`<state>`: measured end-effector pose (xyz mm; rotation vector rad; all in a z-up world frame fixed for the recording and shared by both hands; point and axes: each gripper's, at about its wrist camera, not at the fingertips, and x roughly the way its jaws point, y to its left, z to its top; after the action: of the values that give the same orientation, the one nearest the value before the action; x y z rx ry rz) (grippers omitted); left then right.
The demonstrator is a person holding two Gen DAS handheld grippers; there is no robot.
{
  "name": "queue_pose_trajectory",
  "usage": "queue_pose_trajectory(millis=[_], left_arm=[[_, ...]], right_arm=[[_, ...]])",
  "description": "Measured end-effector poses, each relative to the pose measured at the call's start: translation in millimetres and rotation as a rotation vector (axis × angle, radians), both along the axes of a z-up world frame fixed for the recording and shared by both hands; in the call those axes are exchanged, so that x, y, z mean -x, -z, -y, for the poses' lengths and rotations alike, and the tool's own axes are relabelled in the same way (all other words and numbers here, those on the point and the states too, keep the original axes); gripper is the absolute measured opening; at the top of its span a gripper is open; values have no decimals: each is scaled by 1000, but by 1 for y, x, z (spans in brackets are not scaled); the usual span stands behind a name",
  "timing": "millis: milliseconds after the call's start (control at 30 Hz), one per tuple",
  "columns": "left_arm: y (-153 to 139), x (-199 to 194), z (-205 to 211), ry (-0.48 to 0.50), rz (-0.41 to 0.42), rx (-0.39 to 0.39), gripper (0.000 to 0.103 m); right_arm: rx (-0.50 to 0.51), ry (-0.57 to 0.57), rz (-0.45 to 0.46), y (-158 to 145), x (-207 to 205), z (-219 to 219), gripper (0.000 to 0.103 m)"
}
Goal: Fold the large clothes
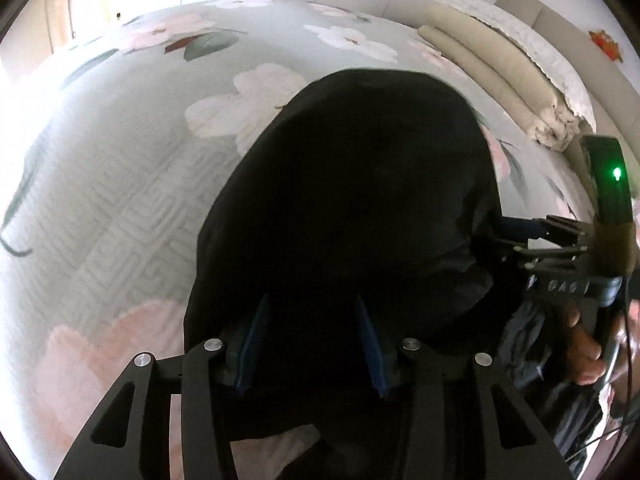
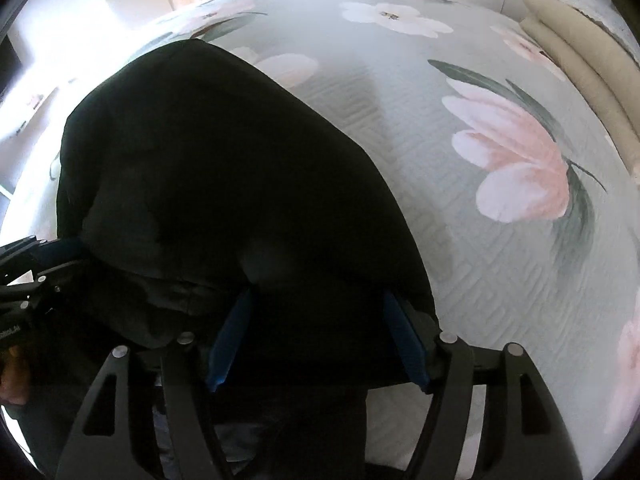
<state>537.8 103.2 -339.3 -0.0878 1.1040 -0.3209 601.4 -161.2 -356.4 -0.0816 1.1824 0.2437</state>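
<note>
Garment: black garment (image 1: 340, 200), one dark mound on the bed (image 1: 120, 200), near its front edge, well apart from the beige bedding (image 1: 500, 76) at the far right.
Left claw (image 1: 312, 344): pads apart, cloth between; whether they press it, I cannot tell.
Right claw (image 2: 320, 344): pads apart at the cloth's near edge.
Progress: bunched, no flat crease visible; squaring and final folds apparently remain.
</note>
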Motion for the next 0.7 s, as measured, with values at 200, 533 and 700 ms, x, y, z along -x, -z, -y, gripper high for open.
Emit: queue_pose_trajectory(millis=[200, 533, 700], left_arm=[[-70, 25, -24, 16, 156, 143, 69], [-13, -46, -70, -181, -81, 339, 71], [6, -44, -50, -107, -80, 329, 71]], right_arm=[[-200, -35, -5, -57, 23, 54, 71], [-427, 116, -171, -18, -22, 110, 72], [-529, 60, -252, 9, -17, 99, 72]])
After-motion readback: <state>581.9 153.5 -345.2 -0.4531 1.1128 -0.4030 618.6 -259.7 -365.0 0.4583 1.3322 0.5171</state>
